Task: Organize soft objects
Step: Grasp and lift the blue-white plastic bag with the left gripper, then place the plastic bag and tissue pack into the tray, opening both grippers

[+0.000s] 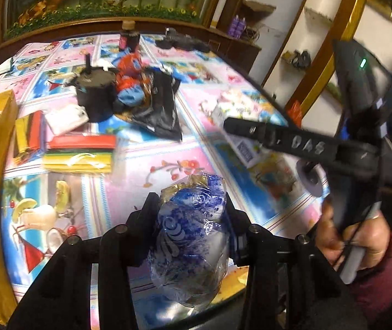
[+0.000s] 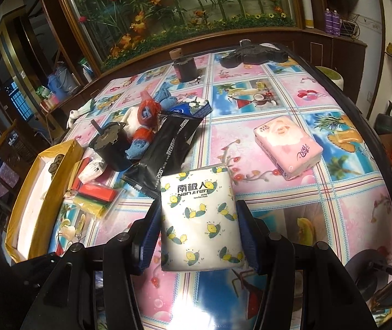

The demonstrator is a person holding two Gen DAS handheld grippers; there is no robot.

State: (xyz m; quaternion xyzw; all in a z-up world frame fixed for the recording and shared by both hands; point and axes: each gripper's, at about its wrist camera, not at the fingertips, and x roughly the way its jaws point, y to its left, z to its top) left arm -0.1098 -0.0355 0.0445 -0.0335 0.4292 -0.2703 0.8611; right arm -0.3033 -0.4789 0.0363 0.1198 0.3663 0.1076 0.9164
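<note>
Yellow box (image 2: 44, 189) with a brown lump; left claw (image 1: 192, 214) around blue-printed bag (image 1: 190, 242), right claw (image 2: 198, 225) gripping lemon-print tissue pack (image 2: 198, 220).

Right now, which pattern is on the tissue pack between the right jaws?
White tissue pack with yellow lemons and green leaves; clearest in the right wrist view.

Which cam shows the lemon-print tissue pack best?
Right wrist: the lemon-print tissue pack sits front and centre between the right tool pads, label readable. Left wrist shows only a blurred corner of it behind that tool's finger.
</note>
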